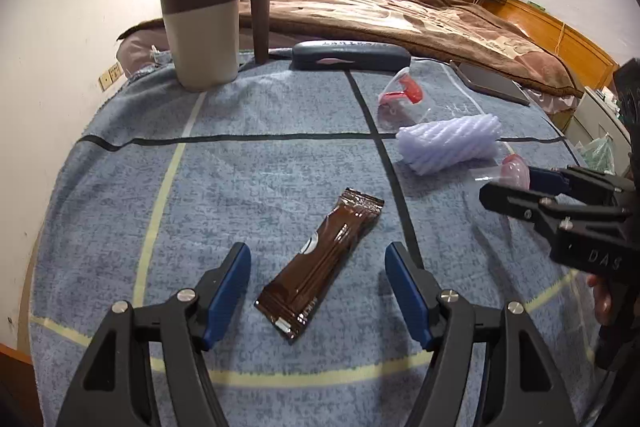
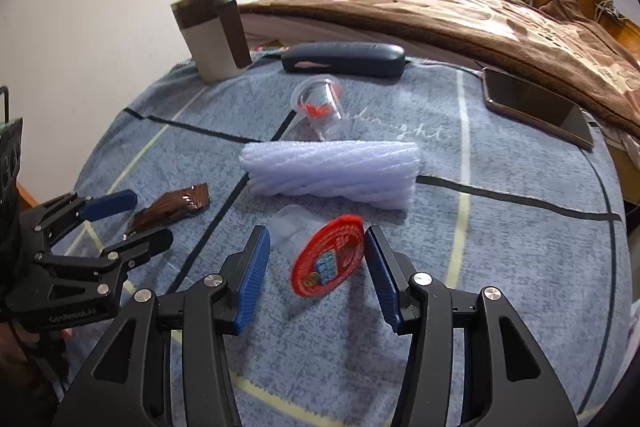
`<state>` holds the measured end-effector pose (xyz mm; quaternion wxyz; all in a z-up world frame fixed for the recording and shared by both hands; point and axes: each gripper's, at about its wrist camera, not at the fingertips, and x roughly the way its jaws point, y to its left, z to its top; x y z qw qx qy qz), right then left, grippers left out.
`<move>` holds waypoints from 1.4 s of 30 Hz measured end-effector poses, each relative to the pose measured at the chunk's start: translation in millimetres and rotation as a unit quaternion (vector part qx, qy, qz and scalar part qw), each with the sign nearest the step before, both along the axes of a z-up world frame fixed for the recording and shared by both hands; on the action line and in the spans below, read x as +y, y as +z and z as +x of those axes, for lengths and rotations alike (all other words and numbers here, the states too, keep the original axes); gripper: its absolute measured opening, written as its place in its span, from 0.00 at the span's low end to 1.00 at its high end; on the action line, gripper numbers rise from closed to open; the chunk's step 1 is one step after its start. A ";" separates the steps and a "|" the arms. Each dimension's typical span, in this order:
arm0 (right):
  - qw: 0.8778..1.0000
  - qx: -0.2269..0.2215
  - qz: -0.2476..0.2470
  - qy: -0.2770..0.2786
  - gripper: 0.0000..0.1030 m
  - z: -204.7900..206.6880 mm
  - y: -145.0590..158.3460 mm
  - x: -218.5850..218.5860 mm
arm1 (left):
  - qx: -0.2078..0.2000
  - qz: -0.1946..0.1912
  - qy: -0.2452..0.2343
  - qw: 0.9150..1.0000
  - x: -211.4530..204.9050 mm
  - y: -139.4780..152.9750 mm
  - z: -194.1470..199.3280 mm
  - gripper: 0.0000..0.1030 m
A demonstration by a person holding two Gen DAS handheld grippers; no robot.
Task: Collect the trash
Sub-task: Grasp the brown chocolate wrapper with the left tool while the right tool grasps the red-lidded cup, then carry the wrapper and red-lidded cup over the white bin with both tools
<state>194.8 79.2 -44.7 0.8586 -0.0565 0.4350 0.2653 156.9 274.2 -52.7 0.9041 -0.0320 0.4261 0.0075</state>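
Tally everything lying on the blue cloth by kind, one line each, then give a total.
Clear plastic cups with red lids: 2
Brown snack wrapper: 1
White foam roll: 1
Mug: 1
Dark glasses case: 1
Phone: 1
Total: 7

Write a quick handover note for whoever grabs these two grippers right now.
Left hand-held gripper: open, straddling the brown sachet, not gripping.
Right hand-held gripper: open around the red-lidded plastic cup lying on its side, pads not pressing.
Foam wrap and a second clear cup lie further back on the blue cloth.
Done: nothing collected.
Left: all four pieces. Mug, glasses case and phone look like keepers.
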 end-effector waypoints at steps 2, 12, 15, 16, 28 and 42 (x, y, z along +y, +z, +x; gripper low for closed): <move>1.000 -0.002 -0.002 0.003 0.50 0.5 -0.6 1.6 | 0.002 -0.005 -0.003 1.000 0.5 -1.4 2.4 0.69; 1.000 0.006 0.014 -0.009 0.50 3.3 -0.9 -1.4 | 0.003 0.000 -0.012 1.000 -2.7 -1.7 5.9 0.45; 1.000 0.005 0.014 -0.014 0.49 2.5 -1.2 -3.2 | 0.002 -0.001 -0.018 1.000 -4.6 -1.4 5.6 0.38; 1.000 0.005 0.015 -0.014 0.49 2.0 -1.1 -3.5 | 0.002 -0.001 -0.018 1.000 -4.8 -1.5 5.2 0.38; 1.000 -0.002 0.025 -0.018 0.48 -2.9 3.1 -8.7 | 0.002 0.012 -0.040 0.999 -18.9 -0.5 0.1 0.20; 0.998 -0.021 0.048 -0.032 0.48 -21.1 17.6 -29.7 | -0.021 -0.002 -0.045 0.999 -40.6 22.4 -19.0 0.20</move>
